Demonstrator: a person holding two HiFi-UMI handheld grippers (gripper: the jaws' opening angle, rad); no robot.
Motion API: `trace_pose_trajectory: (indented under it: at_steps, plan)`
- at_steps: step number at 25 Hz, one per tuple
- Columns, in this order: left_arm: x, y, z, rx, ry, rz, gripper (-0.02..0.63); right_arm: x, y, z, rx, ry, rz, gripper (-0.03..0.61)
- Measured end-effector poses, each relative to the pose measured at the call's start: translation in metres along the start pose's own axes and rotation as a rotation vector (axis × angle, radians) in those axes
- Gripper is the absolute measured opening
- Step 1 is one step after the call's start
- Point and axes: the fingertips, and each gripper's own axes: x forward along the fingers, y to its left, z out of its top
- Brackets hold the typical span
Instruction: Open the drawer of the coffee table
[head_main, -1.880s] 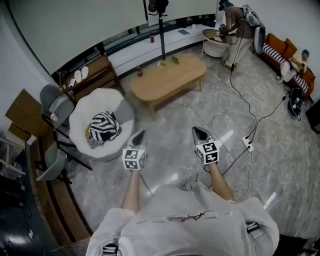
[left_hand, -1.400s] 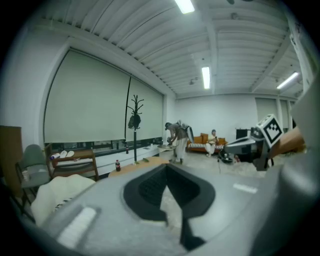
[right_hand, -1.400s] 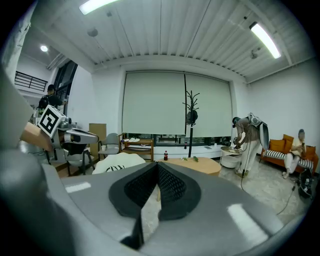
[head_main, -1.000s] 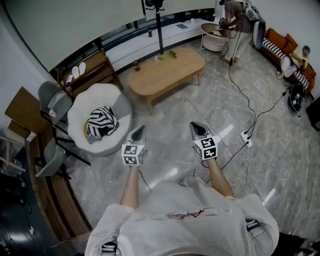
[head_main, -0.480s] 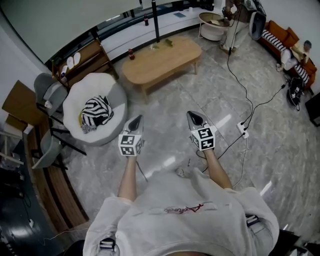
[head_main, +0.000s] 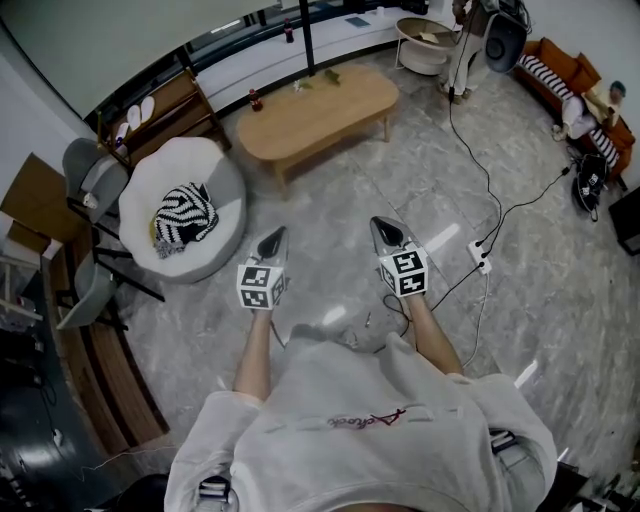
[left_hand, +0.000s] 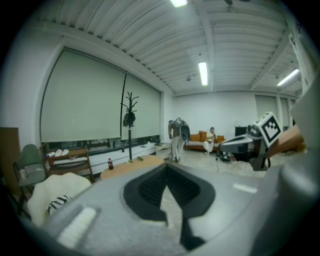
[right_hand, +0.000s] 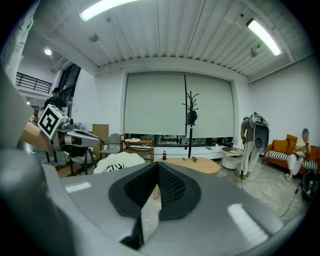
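Well, the worktop (head_main: 315, 108) whose drawer we are to open, a low oval wooden coffee table, stands far across the marble floor (head_main: 335, 200), well apart from us. No view shows its drawer front or a handle. By its left end stands a small bottle (head_main: 255, 100); whether on it or just beside it we cannot tell. A black coat stand (head_main: 305, 40) rises just behind. Nearer us on the left sits a round white chair (head_main: 185, 215) with a striped cushion.

Our left tongs (head_main: 277, 238) and right tongs (head_main: 384, 228) are held out side by side over bare floor, both pointing toward the worktop. Each has its jaws pressed together with nothing between them.

So we judge the step in hand to be the approach, the drawer not yet reached. The next move calls for closing in on the worktop, finding which side carries the drawer, and parting one pair of jaws to take its pull. The power strip (head_main: 478, 256) on the right is worth stepping clear of.
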Motion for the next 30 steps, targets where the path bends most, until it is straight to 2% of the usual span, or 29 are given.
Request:
trace_pose_trajectory:
  at_steps: [7, 15, 23, 30]
  plan:
    - [0.019, 0.004, -0.007, -0.020, 0.017, 0.000, 0.000, 0.014, -0.010, -0.007, 0.004, 0.021, 0.015, 0.005]
    - [0.064, 0.026, -0.002, -0.019, 0.015, -0.023, 0.000, 0.054, -0.030, -0.006, 0.001, 0.035, 0.016, 0.005]
    - [0.135, 0.074, 0.008, -0.037, 0.012, -0.055, 0.000, 0.127, -0.062, 0.010, -0.015, 0.053, 0.000, 0.005]
    - [0.207, 0.127, 0.043, -0.032, -0.003, -0.100, 0.000, 0.197, -0.101, 0.045, -0.019, 0.058, -0.047, 0.005]
